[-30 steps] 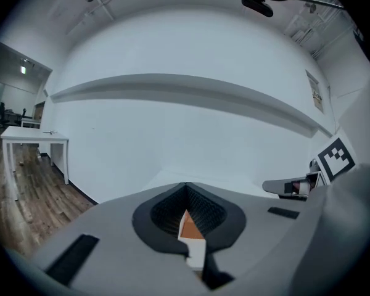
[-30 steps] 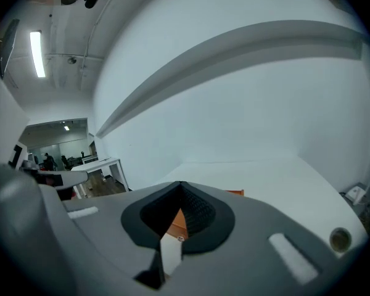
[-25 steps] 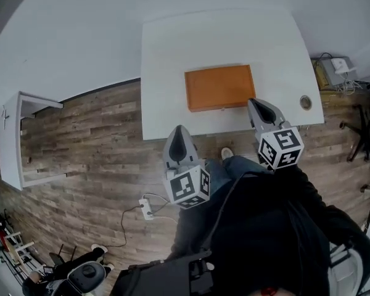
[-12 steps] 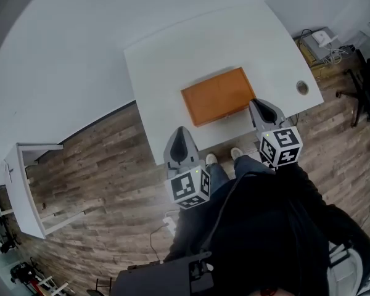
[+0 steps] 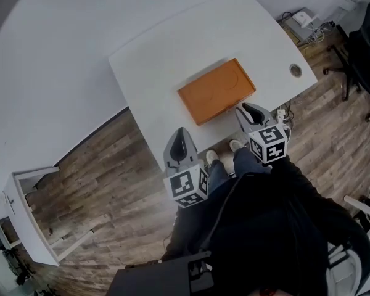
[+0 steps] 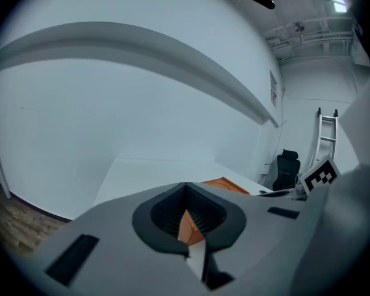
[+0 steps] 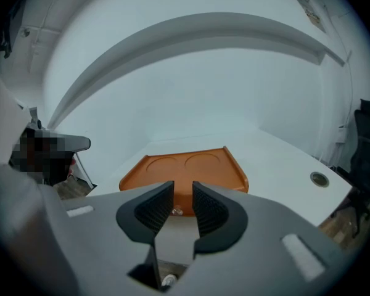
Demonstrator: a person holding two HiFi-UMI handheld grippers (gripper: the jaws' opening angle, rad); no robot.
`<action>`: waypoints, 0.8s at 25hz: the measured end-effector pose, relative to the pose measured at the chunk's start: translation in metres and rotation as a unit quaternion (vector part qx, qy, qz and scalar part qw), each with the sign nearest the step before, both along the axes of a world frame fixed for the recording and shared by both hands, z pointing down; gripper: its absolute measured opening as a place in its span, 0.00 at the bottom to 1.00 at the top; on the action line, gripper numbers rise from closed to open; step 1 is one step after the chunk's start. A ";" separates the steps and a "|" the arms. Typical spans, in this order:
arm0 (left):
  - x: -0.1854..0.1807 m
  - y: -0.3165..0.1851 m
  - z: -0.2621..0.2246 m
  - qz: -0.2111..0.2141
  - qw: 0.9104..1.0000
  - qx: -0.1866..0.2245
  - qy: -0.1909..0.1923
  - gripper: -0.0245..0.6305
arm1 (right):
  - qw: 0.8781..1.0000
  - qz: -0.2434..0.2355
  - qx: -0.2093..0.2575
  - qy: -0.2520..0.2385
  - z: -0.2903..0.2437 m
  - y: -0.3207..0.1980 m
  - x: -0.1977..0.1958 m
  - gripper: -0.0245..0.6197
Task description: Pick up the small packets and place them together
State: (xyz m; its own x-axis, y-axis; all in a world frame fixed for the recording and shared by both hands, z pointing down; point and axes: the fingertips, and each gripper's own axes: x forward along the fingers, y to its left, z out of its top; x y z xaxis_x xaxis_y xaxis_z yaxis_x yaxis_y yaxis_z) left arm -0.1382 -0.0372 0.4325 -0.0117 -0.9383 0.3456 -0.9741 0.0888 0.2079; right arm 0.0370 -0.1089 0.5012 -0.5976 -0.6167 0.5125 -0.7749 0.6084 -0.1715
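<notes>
Holding the left gripper point(image 5: 180, 132) and the right gripper point(image 5: 247, 110) at the near edge of the white tabletop point(image 5: 166, 60).
Left fingers point(image 6: 201, 209) closed tip to tip, empty; right fingers point(image 7: 153, 206) just opening, apart, nothing between; orange tray point(image 5: 216, 91) lying mid-tabletop, just beyond the right fingers.

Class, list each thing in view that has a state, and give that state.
orange tray: empty, flat on the white table
left claw: shut, holding nothing
right claw: open, jaws just been opening, nothing between them
</notes>
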 end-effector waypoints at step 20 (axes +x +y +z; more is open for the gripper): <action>0.015 -0.010 0.023 0.020 0.999 -0.043 0.007 0.03 | 0.994 -0.012 -0.081 0.071 0.080 -0.001 -0.021 0.19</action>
State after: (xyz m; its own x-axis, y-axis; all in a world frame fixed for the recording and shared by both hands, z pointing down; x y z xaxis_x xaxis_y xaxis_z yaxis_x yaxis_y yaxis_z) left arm -0.1230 -0.0473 0.4552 0.0315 -0.9043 0.4257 -0.9742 0.0675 0.2155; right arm 0.0156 -0.1097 0.5812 -0.5264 -0.5057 0.6835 -0.7833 0.6012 -0.1584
